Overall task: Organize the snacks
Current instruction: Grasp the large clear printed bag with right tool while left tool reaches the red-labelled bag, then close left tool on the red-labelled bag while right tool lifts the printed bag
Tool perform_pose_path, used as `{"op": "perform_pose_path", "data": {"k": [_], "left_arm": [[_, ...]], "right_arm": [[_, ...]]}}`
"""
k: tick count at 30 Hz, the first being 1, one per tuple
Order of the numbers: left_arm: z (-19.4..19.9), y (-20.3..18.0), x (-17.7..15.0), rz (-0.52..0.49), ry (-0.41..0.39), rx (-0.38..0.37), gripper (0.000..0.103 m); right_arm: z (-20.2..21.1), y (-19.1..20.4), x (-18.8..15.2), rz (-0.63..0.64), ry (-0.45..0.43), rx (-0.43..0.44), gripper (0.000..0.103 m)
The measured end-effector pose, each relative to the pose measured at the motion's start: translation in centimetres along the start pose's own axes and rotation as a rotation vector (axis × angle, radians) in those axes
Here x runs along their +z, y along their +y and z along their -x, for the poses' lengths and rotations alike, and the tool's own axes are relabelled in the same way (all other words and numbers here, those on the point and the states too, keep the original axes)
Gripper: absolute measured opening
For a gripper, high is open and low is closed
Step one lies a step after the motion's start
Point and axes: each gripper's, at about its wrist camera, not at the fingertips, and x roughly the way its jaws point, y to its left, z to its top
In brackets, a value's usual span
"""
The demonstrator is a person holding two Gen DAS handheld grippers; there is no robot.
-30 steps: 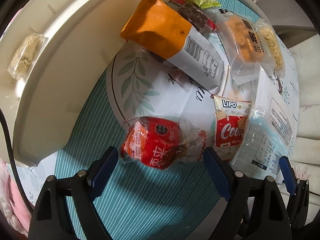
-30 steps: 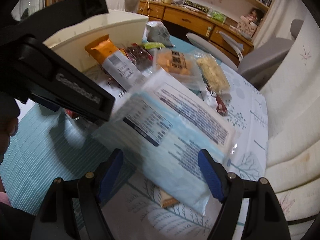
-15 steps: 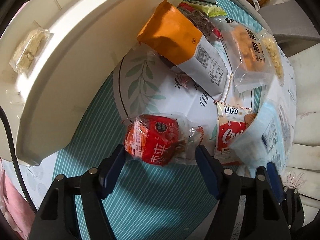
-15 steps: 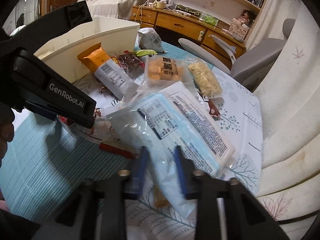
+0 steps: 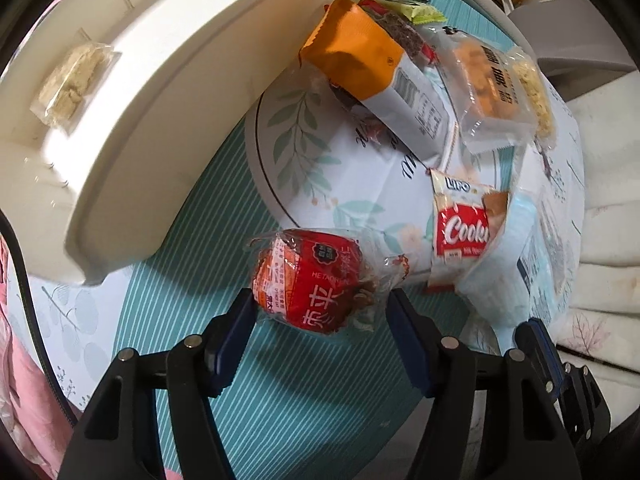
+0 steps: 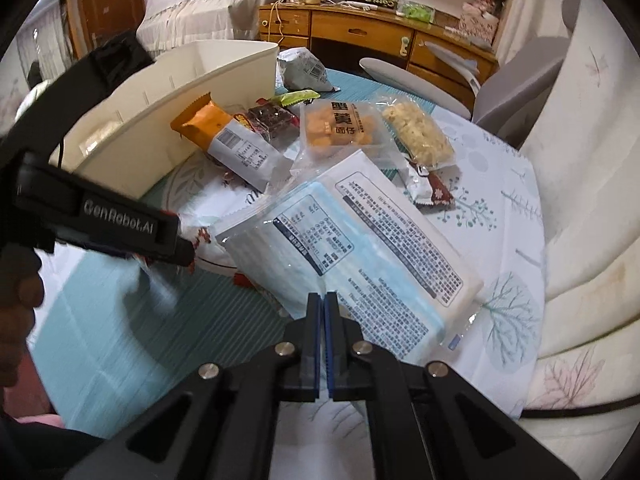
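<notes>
Left gripper [image 5: 320, 312] points straight down, jaws closing around the red snack packet [image 5: 310, 280] but not yet pressing, so the cellophane sits free on the table. Right gripper [image 6: 322, 308] is clamped on the edge of the pale blue pack [image 6: 360, 248], ready to lift. The cream bin [image 5: 160, 92] waits at ten o'clock, the likely destination.

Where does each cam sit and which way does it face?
Left wrist: on the left gripper, facing down on the red snack pack between its fingers, white bin beside.
Right wrist: on the right gripper, angled down, shut on the blue-white pack; a hand shows at left.
Shared: orange pack, bin.
</notes>
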Motion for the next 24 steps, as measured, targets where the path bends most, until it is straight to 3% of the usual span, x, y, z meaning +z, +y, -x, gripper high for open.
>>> {"op": "perform_pose_path", "data": {"k": [11,24], "left_arm": [[4.8,-1.2,-1.1,-0.117,-0.037,-0.04,0.065],[10.0,-3.2,-0.7,-0.236,-0.045,-0.061,0.065]], "right_arm": [[3.2,-2.0,1.3,-0.193,-0.04,0.052,0.001],[6.4,-2.6,3.1,-0.268,-0.119,0.053,0.0]]}}
